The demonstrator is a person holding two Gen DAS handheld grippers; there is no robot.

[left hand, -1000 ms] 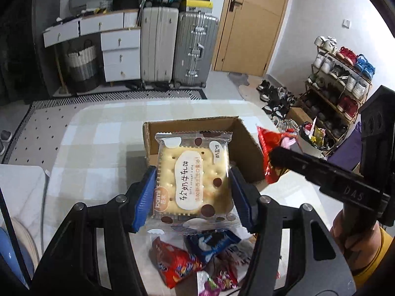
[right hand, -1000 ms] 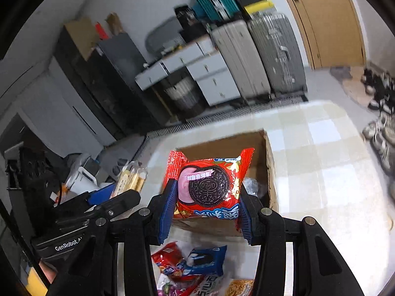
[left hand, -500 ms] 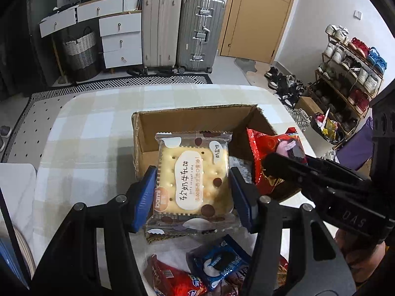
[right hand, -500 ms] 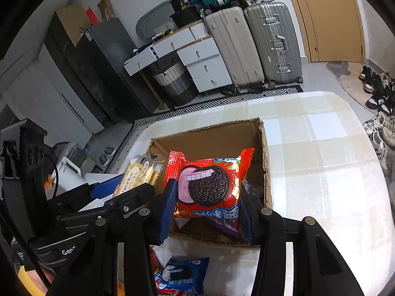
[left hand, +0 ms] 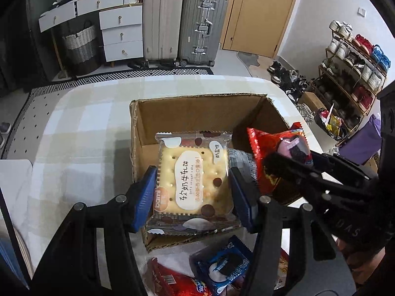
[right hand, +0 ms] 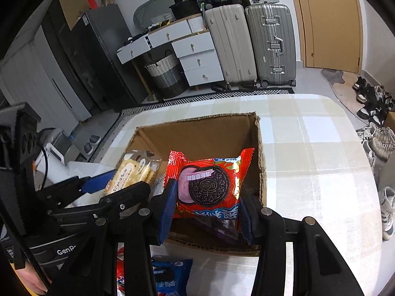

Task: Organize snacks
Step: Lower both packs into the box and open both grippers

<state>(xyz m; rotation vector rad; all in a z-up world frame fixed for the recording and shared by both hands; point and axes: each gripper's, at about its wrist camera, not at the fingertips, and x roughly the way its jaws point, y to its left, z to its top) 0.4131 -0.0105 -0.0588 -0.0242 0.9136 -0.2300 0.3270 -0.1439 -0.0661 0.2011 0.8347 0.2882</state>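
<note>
My left gripper (left hand: 192,192) is shut on a clear-wrapped cracker packet (left hand: 191,180) and holds it over the near left part of the open cardboard box (left hand: 197,106). My right gripper (right hand: 206,207) is shut on a red Oreo packet (right hand: 208,186), which hangs over the near right part of the same box (right hand: 197,130). In the left wrist view that red packet (left hand: 276,148) shows beside the cracker packet. The right wrist view catches the cracker packet (right hand: 133,170) at the left. Some wrappers lie in the box under the two packets.
Loose snacks lie on the checked tablecloth (left hand: 81,128) in front of the box: a blue Oreo packet (left hand: 224,268) and a red packet (left hand: 172,281). Past the table stand suitcases (left hand: 182,24), white drawers (left hand: 121,32), a door and a shoe rack (left hand: 353,56).
Both grippers have come forward and down over the box with their packets, and the box now looks larger and nearer. The grips have not altered.
</note>
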